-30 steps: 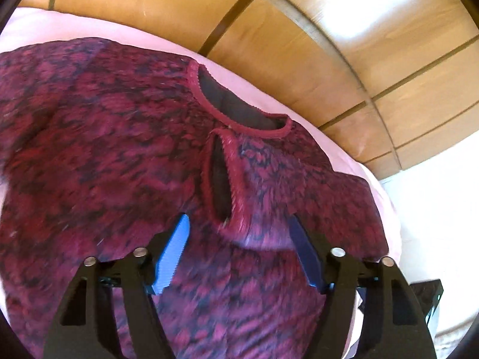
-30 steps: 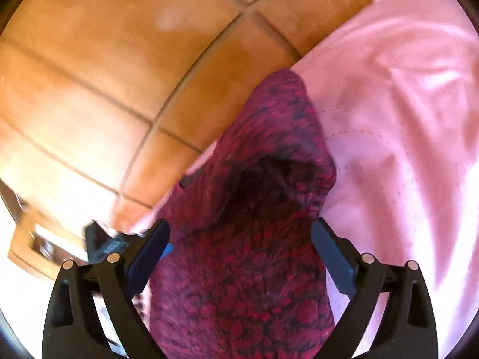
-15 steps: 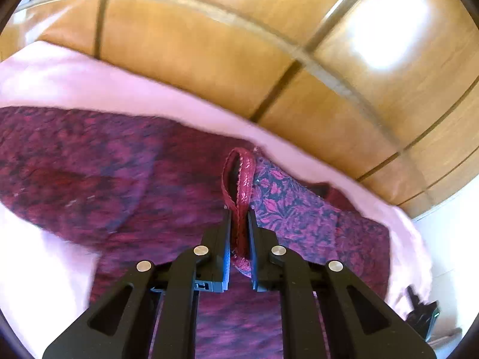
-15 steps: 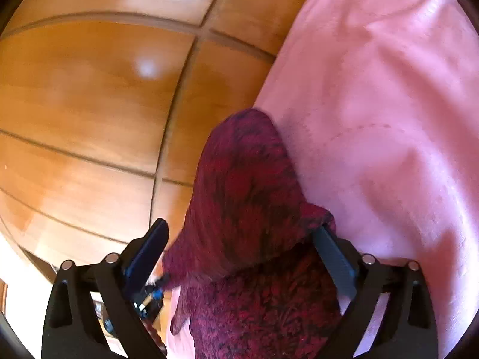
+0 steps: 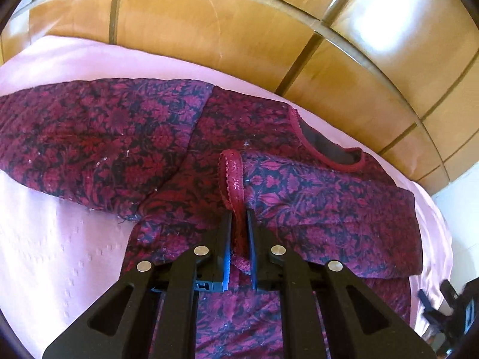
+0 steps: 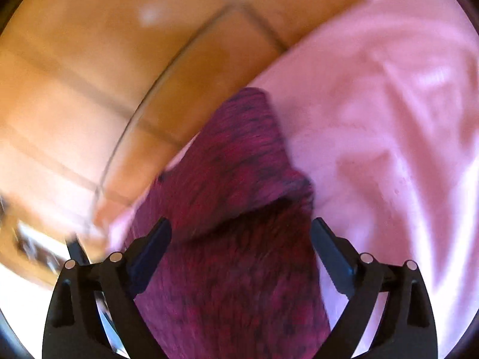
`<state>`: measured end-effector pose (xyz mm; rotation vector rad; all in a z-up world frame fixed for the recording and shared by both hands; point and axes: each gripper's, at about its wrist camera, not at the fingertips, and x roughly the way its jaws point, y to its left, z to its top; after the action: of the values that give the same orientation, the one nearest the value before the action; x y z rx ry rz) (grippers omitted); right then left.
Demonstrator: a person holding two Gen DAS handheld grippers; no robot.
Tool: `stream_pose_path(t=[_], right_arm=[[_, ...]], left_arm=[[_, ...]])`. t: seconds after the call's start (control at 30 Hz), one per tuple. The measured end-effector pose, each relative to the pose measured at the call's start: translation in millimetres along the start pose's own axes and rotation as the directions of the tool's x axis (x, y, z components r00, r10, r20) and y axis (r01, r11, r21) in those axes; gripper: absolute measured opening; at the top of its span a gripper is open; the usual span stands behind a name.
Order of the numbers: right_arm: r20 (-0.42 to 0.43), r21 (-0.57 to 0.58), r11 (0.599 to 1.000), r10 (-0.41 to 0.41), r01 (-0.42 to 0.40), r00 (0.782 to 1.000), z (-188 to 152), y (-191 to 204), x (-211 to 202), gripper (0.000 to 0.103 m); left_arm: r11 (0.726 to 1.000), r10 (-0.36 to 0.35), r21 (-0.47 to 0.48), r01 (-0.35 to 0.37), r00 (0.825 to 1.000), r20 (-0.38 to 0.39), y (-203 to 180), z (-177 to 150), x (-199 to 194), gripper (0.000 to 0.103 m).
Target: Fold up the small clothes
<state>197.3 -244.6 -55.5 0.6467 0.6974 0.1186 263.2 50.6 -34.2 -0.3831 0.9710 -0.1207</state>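
Note:
A dark red floral-patterned top (image 5: 167, 149) lies spread on a pink sheet (image 5: 60, 239). Its right sleeve is folded inward across the chest, and the red-trimmed cuff (image 5: 232, 176) stands up between my fingers. My left gripper (image 5: 238, 218) is shut on that cuff. The neckline (image 5: 326, 152) lies just beyond it. In the blurred right wrist view, my right gripper (image 6: 239, 233) is open, with its fingers either side of a raised fold of the same top (image 6: 239, 179), not pinching it.
The pink sheet (image 6: 374, 104) covers a bed beside a glossy wooden panelled wall (image 5: 239, 21). A dark object (image 5: 449, 308) shows at the lower right of the left wrist view, past the bed's edge. Wooden panels (image 6: 104, 59) fill the right wrist view's left.
My left gripper closed on the sleeve cuff and has drawn it back over the top. My right gripper stayed open and swung over the fabric fold, now blurred by motion.

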Motion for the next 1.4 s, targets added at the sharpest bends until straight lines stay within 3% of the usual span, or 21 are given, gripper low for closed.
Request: stream_pose_path(t=[0.13, 0.2, 0.33, 0.4, 0.43, 0.5, 0.6, 0.63, 0.73, 0.83, 0.9, 1.0, 1.07, 1.27, 1.33, 1.4], right_arm=[[0.030, -0.133, 0.991, 0.006, -0.002, 1.000, 12, 38, 7, 0.090], [0.006, -0.178, 0.983, -0.037, 0.037, 0.999, 26, 50, 38, 0.083], [-0.085, -0.168, 0.976, -0.154, 0.138, 0.984, 43, 36, 102, 0.069], [-0.052, -0.169, 0.971, -0.182, 0.171, 0.982, 46, 30, 113, 0.065], [-0.033, -0.176, 0.967, -0.193, 0.185, 0.981, 44, 31, 115, 0.066], [-0.013, -0.234, 0.948, -0.224, 0.215, 0.974, 33, 41, 116, 0.078], [0.066, -0.447, 0.829, -0.344, 0.336, 0.936, 2, 68, 122, 0.083], [0.072, -0.459, 0.818, -0.354, 0.346, 0.933, 0, 70, 122, 0.083], [0.023, -0.412, 0.854, -0.337, 0.316, 0.941, 16, 68, 115, 0.083], [0.106, -0.404, 0.864, -0.283, 0.301, 0.953, 37, 80, 100, 0.082], [0.101, -0.406, 0.851, -0.321, 0.333, 0.942, 47, 80, 110, 0.083], [-0.003, -0.349, 0.863, -0.390, 0.365, 0.921, 56, 49, 146, 0.084], [0.035, -0.361, 0.861, -0.370, 0.357, 0.928, 47, 41, 149, 0.086], [0.065, -0.402, 0.815, -0.428, 0.416, 0.902, 41, 56, 145, 0.088], [0.074, -0.416, 0.795, -0.453, 0.441, 0.888, 40, 66, 137, 0.092], [0.103, -0.405, 0.805, -0.430, 0.433, 0.897, 33, 76, 122, 0.095]], left_arm=[[1.000, 0.001, 0.011, -0.001, 1.000, 0.002, -1, -7, -1, 0.009], [1.000, -0.002, 0.016, 0.001, 1.000, 0.009, -6, -4, -2, 0.009], [0.999, 0.031, 0.041, -0.033, 0.998, 0.062, -12, 4, -12, 0.009], [0.999, 0.032, 0.036, -0.034, 0.998, 0.061, -10, 7, -12, 0.009], [0.998, 0.045, 0.037, -0.047, 0.998, 0.052, -10, 6, -8, 0.009], [0.995, 0.083, 0.061, -0.084, 0.996, 0.027, -11, 0, 3, 0.009], [0.987, 0.114, 0.109, -0.118, 0.993, 0.043, -13, -13, 17, 0.009], [0.986, 0.117, 0.115, -0.121, 0.992, 0.046, -14, -12, 15, 0.009], [0.993, 0.092, 0.073, -0.094, 0.995, 0.031, -11, -4, 10, 0.009], [0.989, 0.109, 0.094, -0.112, 0.993, 0.035, -13, -5, 13, 0.009], [0.987, 0.118, 0.102, -0.121, 0.992, 0.039, -16, -7, 15, 0.009], [0.989, 0.104, 0.098, -0.107, 0.994, 0.041, -13, -7, 17, 0.011], [0.991, 0.090, 0.097, -0.094, 0.995, 0.044, -9, -8, 18, 0.011], [0.996, 0.063, 0.058, -0.065, 0.997, 0.045, -2, -8, 15, 0.013], [0.996, 0.067, 0.049, -0.069, 0.997, 0.047, 2, -9, 5, 0.022], [0.997, 0.068, 0.041, -0.071, 0.996, 0.063, 8, -12, -7, 0.035]])
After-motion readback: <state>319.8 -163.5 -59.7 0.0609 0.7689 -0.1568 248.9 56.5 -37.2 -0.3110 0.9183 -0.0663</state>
